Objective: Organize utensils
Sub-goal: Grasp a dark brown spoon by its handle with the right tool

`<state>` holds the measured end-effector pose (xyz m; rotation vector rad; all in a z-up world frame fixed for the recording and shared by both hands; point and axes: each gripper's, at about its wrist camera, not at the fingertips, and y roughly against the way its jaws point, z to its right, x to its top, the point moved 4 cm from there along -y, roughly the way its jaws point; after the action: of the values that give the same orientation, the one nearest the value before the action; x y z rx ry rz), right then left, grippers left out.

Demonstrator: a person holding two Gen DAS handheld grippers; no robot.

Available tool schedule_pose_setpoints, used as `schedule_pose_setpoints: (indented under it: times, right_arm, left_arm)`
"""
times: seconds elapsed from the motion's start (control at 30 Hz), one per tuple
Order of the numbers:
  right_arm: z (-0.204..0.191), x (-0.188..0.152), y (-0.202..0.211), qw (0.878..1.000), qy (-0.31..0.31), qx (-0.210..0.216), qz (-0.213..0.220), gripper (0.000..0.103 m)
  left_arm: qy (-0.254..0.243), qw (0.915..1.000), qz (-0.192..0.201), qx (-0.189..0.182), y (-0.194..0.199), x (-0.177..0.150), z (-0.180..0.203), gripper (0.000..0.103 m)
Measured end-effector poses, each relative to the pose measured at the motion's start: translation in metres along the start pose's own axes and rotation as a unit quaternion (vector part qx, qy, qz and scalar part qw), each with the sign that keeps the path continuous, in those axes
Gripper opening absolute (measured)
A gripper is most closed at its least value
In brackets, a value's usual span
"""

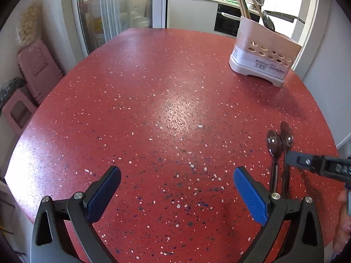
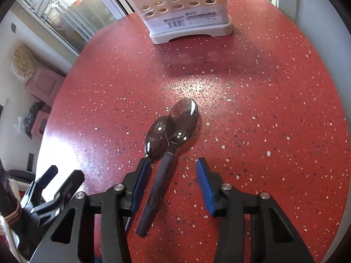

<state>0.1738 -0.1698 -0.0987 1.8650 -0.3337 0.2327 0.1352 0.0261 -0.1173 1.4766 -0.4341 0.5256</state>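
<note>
On the red table (image 2: 274, 87), a white caddy (image 2: 186, 19) stands at 12 o'clock in the right wrist view, holding chopsticks (image 1: 242, 2) and a ladle (image 1: 268, 22). Two spoons (image 2: 173, 129) lie side by side, bowls overlapping. The right gripper (image 2: 173, 175) straddles one spoon's handle, jaws partly open, pads not pressing. The left gripper (image 1: 177, 188), at 8 o'clock, gapes wide over bare table, holding nothing.

Two spoons (image 2: 173, 129) lie side by side on the table (image 2: 263, 109), bowls touching. The utensil holder (image 2: 186, 19) stands farther back, holding utensils (image 1: 266, 20).
</note>
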Motion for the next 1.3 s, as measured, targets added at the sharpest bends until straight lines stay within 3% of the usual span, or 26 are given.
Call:
schedule_pose_setpoints:
  times: [0.27,0.7,0.93,1.3]
  right_arm:
    - [-0.013,0.003,-0.006,0.997,0.039,-0.070,-0.006,0.015]
    - [0.030,-0.003,0.013,1.000,0.010,-0.001,-0.002,0.013]
    - [0.050,-0.008,0.031,1.000,-0.002,0.016,0.011,0.013]
    - [0.065,-0.007,0.045,0.999,-0.009,0.041,0.021,0.013]
  left_arm:
    - [-0.018,0.9998,-0.004,-0.011,0.005,-0.005,0.000,0.103]
    - [-0.104,0.9896,-0.054,-0.084,0.000,-0.003,0.067,0.103]
    - [-0.155,0.9796,-0.098,-0.082,-0.011,-0.008,0.097,0.101]
    - [-0.230,0.9532,-0.176,-0.086,-0.012,-0.003,0.122,0.098]
